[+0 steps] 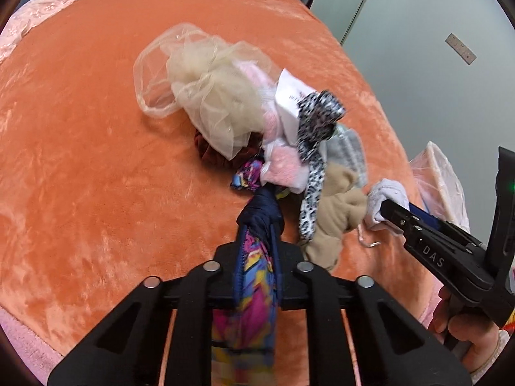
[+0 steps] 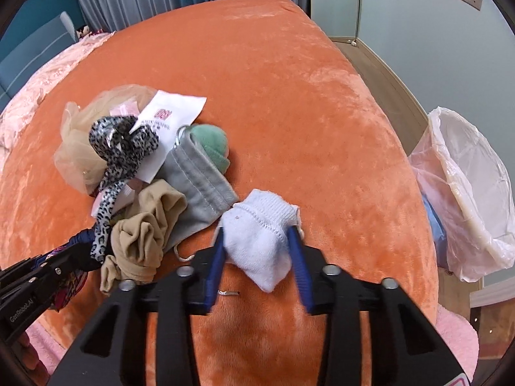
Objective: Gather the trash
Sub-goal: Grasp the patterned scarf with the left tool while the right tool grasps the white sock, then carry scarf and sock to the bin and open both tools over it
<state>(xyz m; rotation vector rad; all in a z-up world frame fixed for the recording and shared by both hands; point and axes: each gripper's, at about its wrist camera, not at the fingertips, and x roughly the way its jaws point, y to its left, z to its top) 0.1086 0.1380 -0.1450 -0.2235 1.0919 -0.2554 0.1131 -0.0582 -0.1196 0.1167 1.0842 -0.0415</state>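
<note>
Two hand-held grippers work over an orange plush bedspread point(image 2: 289, 80), each clamped on a piece of fabric. Left gripper point(image 1: 257, 238) has its fingers pinched narrow on a navy-edged cloth printed in pink, blue and yellow point(image 1: 254, 276), which runs from between the jaws up to the heap at 12 o'clock. Right gripper point(image 2: 257, 251), blue-padded, grips a small white knitted sock point(image 2: 260, 241) between its fingers, the sock bulging out above and below the pads; in the left wrist view that same gripper point(image 1: 386, 215) enters from 3 o'clock with the white sock point(image 1: 386, 196) at its tip. Heaped at 10 o'clock of the right wrist view lie a cream tulle bundle point(image 2: 80, 148), a black-and-white leopard-print ribbon point(image 2: 119, 157), a white paper card with red print point(image 2: 167, 128), a grey fabric pouch point(image 2: 199, 186) touching a green felt ball point(image 2: 209, 144), and a crumpled beige stocking point(image 2: 145, 234). Beside the bed at 3 o'clock stands a waste bin lined with a translucent white plastic bag point(image 2: 466, 193), well apart from the heap
</note>
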